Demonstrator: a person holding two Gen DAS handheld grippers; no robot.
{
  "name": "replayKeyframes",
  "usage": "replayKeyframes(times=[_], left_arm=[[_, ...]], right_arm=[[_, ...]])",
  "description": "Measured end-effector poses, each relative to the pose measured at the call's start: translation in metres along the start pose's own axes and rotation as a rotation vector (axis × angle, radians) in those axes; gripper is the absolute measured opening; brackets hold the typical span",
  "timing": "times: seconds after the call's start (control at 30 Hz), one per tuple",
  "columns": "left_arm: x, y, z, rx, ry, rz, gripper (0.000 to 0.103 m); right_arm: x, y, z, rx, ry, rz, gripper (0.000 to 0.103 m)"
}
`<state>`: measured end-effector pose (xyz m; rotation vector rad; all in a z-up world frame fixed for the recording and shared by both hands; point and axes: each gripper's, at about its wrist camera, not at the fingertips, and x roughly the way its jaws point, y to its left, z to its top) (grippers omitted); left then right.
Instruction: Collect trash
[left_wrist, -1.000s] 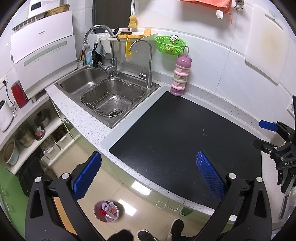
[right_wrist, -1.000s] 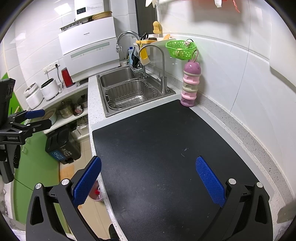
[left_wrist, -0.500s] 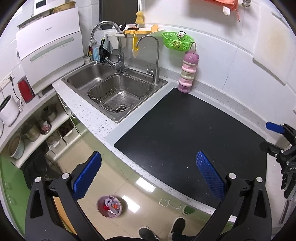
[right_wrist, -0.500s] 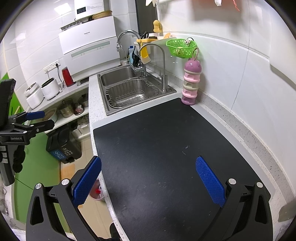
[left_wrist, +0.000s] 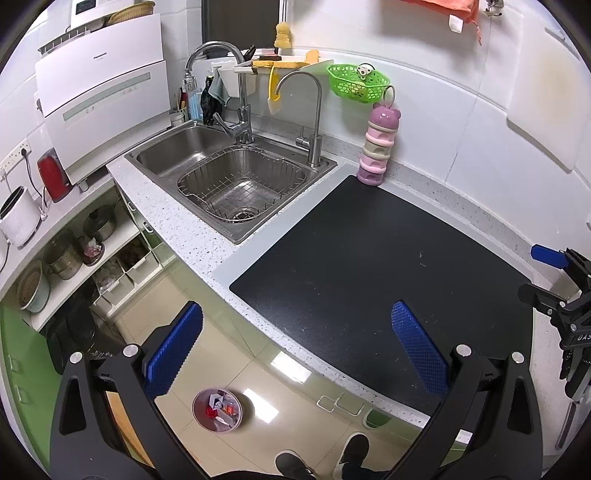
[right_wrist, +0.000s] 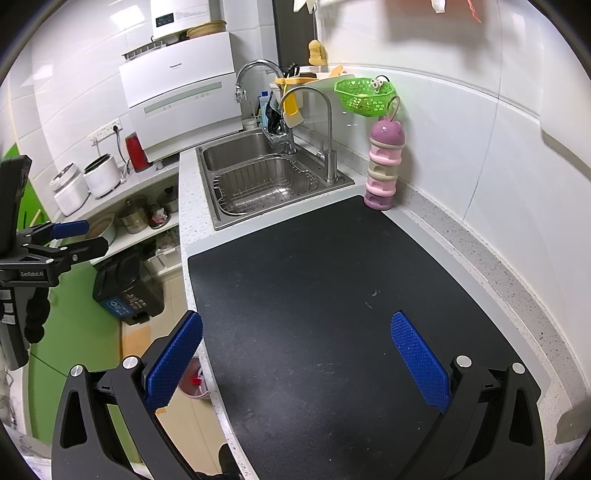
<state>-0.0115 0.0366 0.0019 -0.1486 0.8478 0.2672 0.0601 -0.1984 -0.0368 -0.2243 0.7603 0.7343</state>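
A small pink bin (left_wrist: 217, 409) holding bits of trash stands on the tiled floor below the counter; its edge also shows in the right wrist view (right_wrist: 192, 384). A black mat (left_wrist: 369, 273) lies on the speckled counter, with only tiny specks (right_wrist: 371, 298) on it. My left gripper (left_wrist: 295, 354) is open and empty, held over the counter's front edge above the floor. My right gripper (right_wrist: 295, 358) is open and empty over the mat (right_wrist: 332, 314). Each gripper shows at the edge of the other's view.
A steel sink (left_wrist: 236, 177) with a wire basket and two taps lies to the left. A pink stacked container (left_wrist: 376, 147) stands by the wall. A green basket (left_wrist: 356, 83) hangs above. A black floor bin (right_wrist: 127, 284) and shelves of pots (left_wrist: 66, 254) stand at the left.
The left gripper has drifted back and left, so the sink and mat sit further right and higher in its view. The right gripper has barely moved. Both stay open.
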Motion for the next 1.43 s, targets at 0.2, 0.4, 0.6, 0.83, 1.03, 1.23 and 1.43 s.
replayKeyframes(times=[0.2, 0.4, 0.6, 0.83, 1.03, 1.23, 1.43], left_arm=[[-0.0012, -0.0003, 0.0015, 0.001, -0.002, -0.004, 0.1], [-0.0018, -0.0001, 0.0017, 0.0, -0.003, -0.005, 0.1], [-0.0018, -0.0013, 0.0027, 0.001, -0.003, -0.005, 0.1], [-0.0022, -0.0023, 0.0037, -0.001, -0.004, -0.007, 0.1], [-0.0022, -0.0017, 0.0034, 0.0, -0.003, -0.006, 0.1], [-0.0008, -0.0019, 0.0043, -0.002, 0.004, -0.008, 0.1], [-0.0013, -0.0083, 0.0064, 0.01, -0.002, -0.012, 0.1]], right_arm=[[0.0011, 0.0006, 0.0001, -0.003, 0.003, 0.001, 0.098], [0.003, -0.0006, 0.0022, -0.008, 0.003, 0.004, 0.098], [0.0034, -0.0014, 0.0025, -0.009, 0.006, 0.004, 0.098], [0.0032, -0.0006, 0.0022, -0.009, 0.006, 0.004, 0.098], [0.0035, -0.0007, 0.0017, -0.011, 0.007, 0.006, 0.098], [0.0036, -0.0005, 0.0012, -0.011, 0.008, 0.007, 0.098], [0.0034, -0.0006, 0.0014, -0.01, 0.007, 0.006, 0.098]])
